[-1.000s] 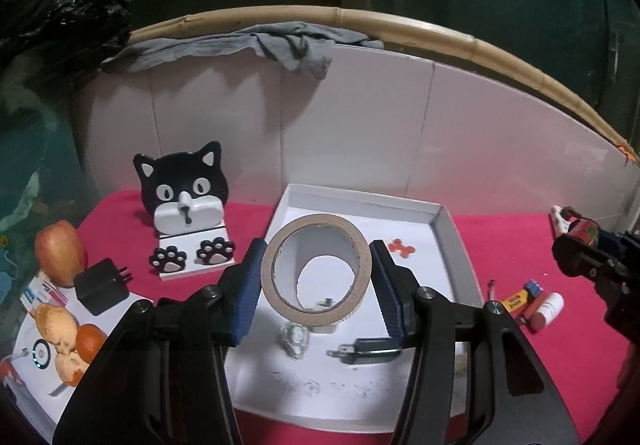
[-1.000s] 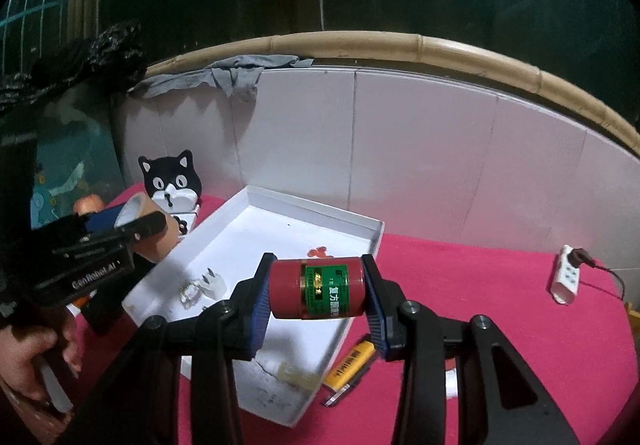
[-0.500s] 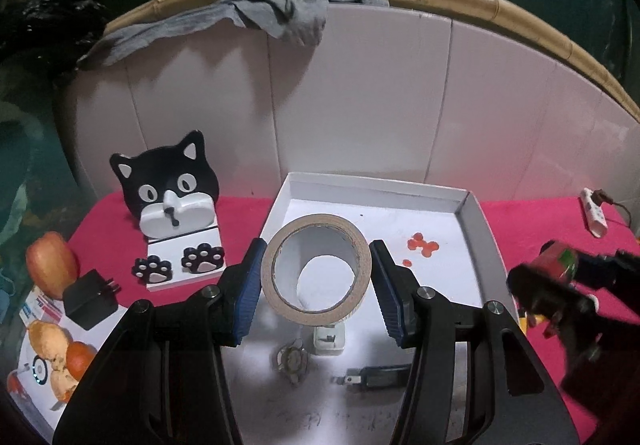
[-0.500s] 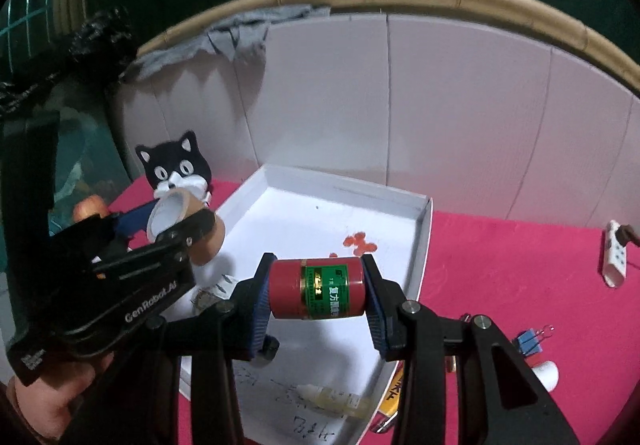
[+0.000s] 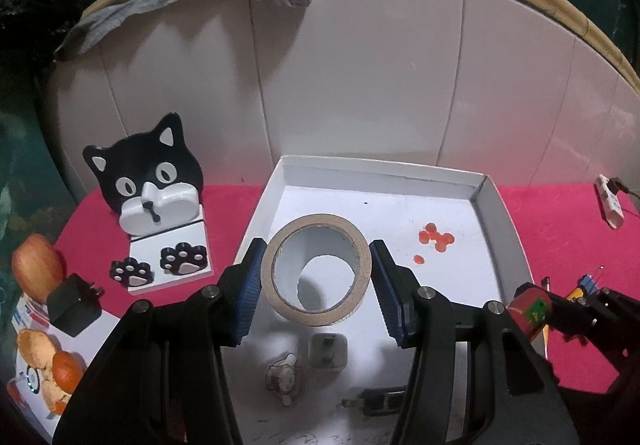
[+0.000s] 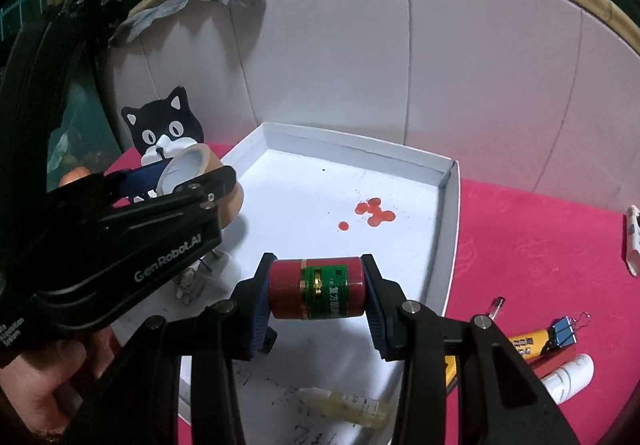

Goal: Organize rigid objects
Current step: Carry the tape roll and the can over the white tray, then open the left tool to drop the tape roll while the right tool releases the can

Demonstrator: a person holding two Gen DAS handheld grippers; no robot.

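Note:
My left gripper (image 5: 316, 285) is shut on a roll of brown tape (image 5: 316, 270) and holds it above the white tray (image 5: 502, 205). My right gripper (image 6: 316, 287) is shut on a red can with a green label (image 6: 316, 287), held over the tray's (image 6: 450, 229) near right part. The tape roll (image 6: 192, 165) and left gripper also show at the left of the right wrist view. The can (image 5: 530, 311) shows at the right of the left wrist view. In the tray lie a white plug adapter (image 5: 328, 349), a small clear item (image 5: 284, 377), a dark plug (image 5: 376, 401) and a small bottle (image 6: 348, 405).
A black cat-face stand (image 5: 152, 181) sits left of the tray on the red cloth (image 6: 540, 237). An apple (image 5: 36, 265), a black charger (image 5: 74, 305) and oranges (image 5: 64, 369) lie far left. A yellow tube (image 6: 528, 341), a blue binder clip (image 6: 564, 331) and a white tube (image 6: 568, 377) lie right of the tray. White tiled wall behind.
Both grippers have moved forward and lower over the tray, each with its object still held. The right gripper with the can has come further over the tray.

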